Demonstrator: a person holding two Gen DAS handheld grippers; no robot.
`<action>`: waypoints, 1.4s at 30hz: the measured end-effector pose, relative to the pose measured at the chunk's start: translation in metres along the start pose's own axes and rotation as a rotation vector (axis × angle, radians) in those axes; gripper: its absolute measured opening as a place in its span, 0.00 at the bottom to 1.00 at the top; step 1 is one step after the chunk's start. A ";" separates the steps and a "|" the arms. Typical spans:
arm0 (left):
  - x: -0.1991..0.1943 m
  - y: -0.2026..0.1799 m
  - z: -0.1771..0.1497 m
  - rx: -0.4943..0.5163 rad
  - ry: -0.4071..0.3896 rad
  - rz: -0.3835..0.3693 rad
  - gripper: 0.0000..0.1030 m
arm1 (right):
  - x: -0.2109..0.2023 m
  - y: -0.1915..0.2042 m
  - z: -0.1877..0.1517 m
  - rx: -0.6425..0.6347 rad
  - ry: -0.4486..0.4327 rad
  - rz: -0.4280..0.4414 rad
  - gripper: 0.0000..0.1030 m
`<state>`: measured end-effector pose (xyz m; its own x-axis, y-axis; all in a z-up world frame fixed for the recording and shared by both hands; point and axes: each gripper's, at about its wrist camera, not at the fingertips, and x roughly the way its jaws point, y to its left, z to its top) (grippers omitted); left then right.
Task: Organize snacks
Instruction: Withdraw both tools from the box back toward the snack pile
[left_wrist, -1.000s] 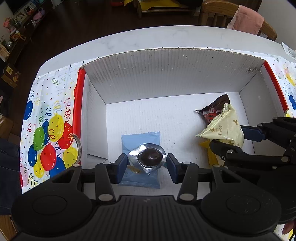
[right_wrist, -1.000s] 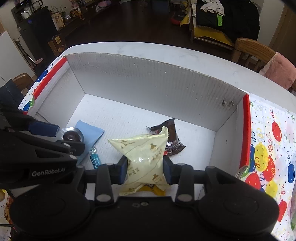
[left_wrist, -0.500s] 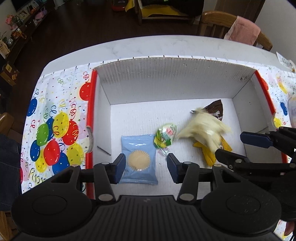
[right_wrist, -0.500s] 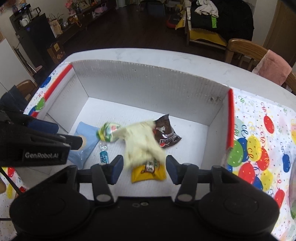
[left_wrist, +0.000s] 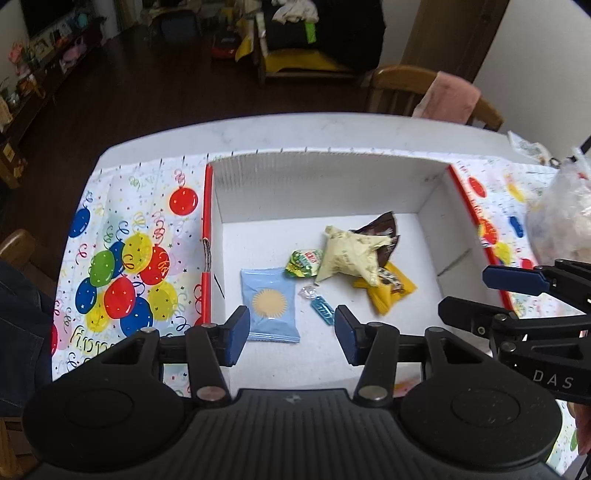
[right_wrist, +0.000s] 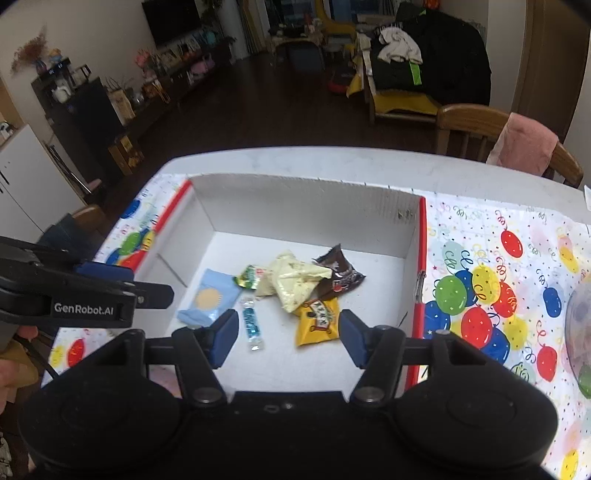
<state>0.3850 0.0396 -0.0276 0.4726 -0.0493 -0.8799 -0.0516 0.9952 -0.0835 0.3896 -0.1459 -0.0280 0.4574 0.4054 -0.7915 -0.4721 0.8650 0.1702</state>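
Below right tool (right_wrist: 283, 334), snacks (right_wrist: 291, 282) apart.

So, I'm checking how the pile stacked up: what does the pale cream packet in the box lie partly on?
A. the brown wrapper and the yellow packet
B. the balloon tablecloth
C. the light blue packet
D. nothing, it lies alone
A: the cream packet overlaps the brown wrapper behind it and the yellow packet in front, while the light blue packet lies apart.
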 end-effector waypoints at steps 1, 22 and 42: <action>-0.006 0.000 -0.003 0.000 -0.012 -0.007 0.50 | -0.005 0.003 -0.002 0.000 -0.009 0.003 0.61; -0.095 0.029 -0.111 0.048 -0.225 -0.020 0.72 | -0.080 0.073 -0.083 -0.045 -0.121 0.073 0.89; -0.068 0.078 -0.225 0.068 -0.079 0.012 0.79 | -0.061 0.102 -0.203 0.094 -0.005 -0.030 1.00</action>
<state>0.1509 0.1012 -0.0797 0.5399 -0.0336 -0.8411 0.0007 0.9992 -0.0395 0.1609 -0.1427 -0.0814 0.4745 0.3802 -0.7939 -0.3858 0.9005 0.2007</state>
